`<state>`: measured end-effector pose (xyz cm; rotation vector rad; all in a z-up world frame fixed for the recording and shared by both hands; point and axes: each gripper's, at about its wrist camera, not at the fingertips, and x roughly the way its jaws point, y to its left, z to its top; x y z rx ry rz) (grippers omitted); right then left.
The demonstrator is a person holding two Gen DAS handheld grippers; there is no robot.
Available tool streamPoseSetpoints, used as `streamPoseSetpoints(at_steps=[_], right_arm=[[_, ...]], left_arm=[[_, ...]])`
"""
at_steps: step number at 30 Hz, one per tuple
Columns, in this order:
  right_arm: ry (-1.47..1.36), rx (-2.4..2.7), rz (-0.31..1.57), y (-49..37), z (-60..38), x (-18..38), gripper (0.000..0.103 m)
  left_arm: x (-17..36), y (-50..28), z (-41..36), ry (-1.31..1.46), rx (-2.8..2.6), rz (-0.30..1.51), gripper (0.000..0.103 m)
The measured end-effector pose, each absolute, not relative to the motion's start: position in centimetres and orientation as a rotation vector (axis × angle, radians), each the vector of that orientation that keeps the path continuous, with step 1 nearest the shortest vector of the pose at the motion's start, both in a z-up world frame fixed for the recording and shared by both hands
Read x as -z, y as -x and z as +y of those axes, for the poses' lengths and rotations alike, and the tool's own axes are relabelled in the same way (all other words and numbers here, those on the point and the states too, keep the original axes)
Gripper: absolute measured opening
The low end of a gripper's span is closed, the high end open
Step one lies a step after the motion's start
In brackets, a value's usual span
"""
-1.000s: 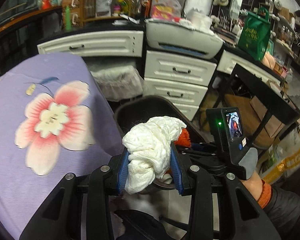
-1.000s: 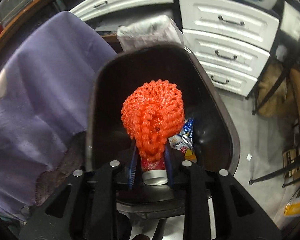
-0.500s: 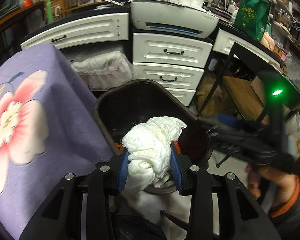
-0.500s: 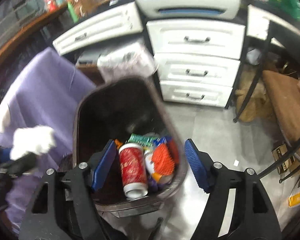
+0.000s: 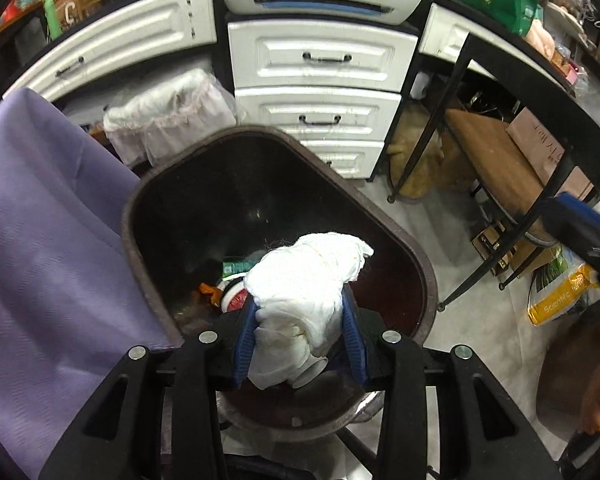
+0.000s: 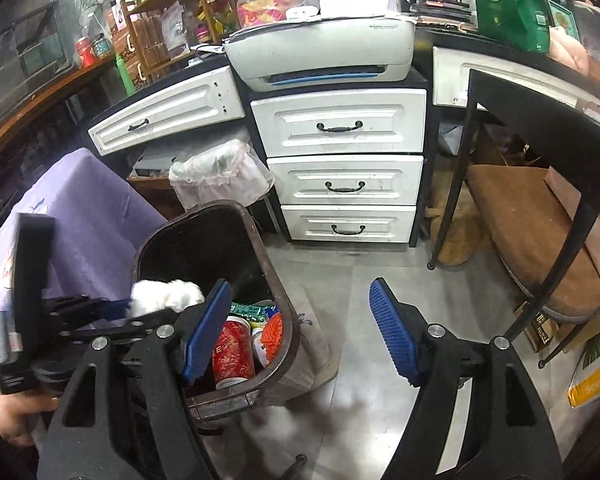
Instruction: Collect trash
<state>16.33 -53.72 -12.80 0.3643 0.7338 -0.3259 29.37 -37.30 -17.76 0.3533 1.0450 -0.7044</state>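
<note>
Trash bin [image 5: 396,228] contents mostly hidden behind white paper wad [image 5: 304,284], which left gripper [image 5: 300,320] clamps over the opening. Red can [image 6: 232,350] and orange netting [image 6: 274,332] lie inside. Right gripper [image 6: 300,324] wide, empty, above floor [image 6: 352,280]; jaws just opened. Purple cloth [image 5: 48,240] borders bin.

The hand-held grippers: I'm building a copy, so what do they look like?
Each hand-held gripper, left and right, has black angular arms with silver bolts, ending in blue ribbed pads. A black upright handle block sits behind the left one.
</note>
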Motion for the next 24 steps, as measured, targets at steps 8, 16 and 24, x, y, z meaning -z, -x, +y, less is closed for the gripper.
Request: streamPoseSetpoints(at_steps=[8, 16, 24], right_arm=[[-0.39, 0.322, 0.717, -15.8, -54.2, 12.5, 0.072], [-0.354, 0.321, 0.703, -16.1, -53.4, 11.6, 0.076], [-0.313, 0.345, 0.641, -15.9, -51.8, 8.0, 0.086]], left_arm=[[18.9, -29.7, -37.9, -0.369, 0.678, 1.052, 0.061], [16.0, -28.2, -36.2, -0.312, 0.694, 0.955, 0.078], [10.2, -24.6, -32.3, -0.278, 0.695, 0.775, 0.09]])
